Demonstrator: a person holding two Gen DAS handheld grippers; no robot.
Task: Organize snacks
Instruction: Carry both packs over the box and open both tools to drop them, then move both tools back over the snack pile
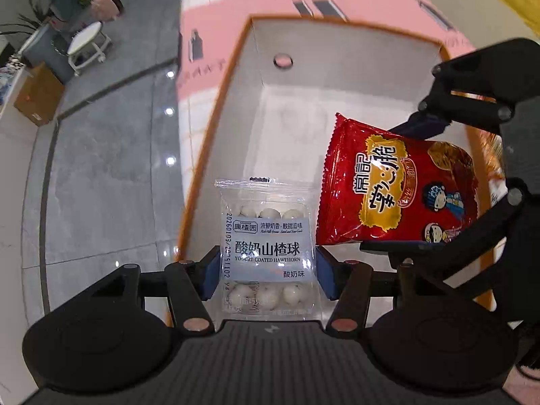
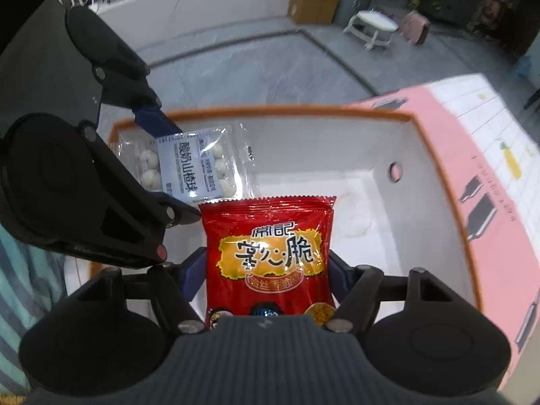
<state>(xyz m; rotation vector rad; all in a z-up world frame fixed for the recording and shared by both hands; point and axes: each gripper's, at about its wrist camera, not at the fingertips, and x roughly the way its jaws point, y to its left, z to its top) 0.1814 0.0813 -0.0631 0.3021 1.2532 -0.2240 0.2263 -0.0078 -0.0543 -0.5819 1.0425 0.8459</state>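
Grey marbled floor tiles (image 1: pixel 111 155) with dark inlaid lines are seen around a table covered by a pink and white printed cloth (image 1: pixel 216 23); a white stool (image 2: pixel 373 28), a cardboard carton (image 2: pixel 314 3) and potted plants (image 1: pixel 23 23) are placed in the far background. On the cloth is set a white open box (image 1: pixel 303 77) with an orange rim and a round hole in one wall; its floor appears bare. Item one: a clear packet of yogurt-coated hawthorn balls (image 1: pixel 266 253), labelled in pale blue, white balls visible above and below the label. It is clamped at both side edges by the blue pads of the left gripper (image 1: pixel 265 275) and is held above the near corner of the box. Item two: a red snack bag (image 2: pixel 270 256) with a gold panel and cartoon figures, crimped along its top edge. It is gripped at its lower sides by the right gripper (image 2: pixel 268 278), likewise above the box interior. The two packets are held just beside each other, the red bag's top edge overlapping the clear packet in the right wrist view; whether they touch cannot be told. A striped fabric (image 2: pixel 23 283) is seen at the left margin of the right wrist view.
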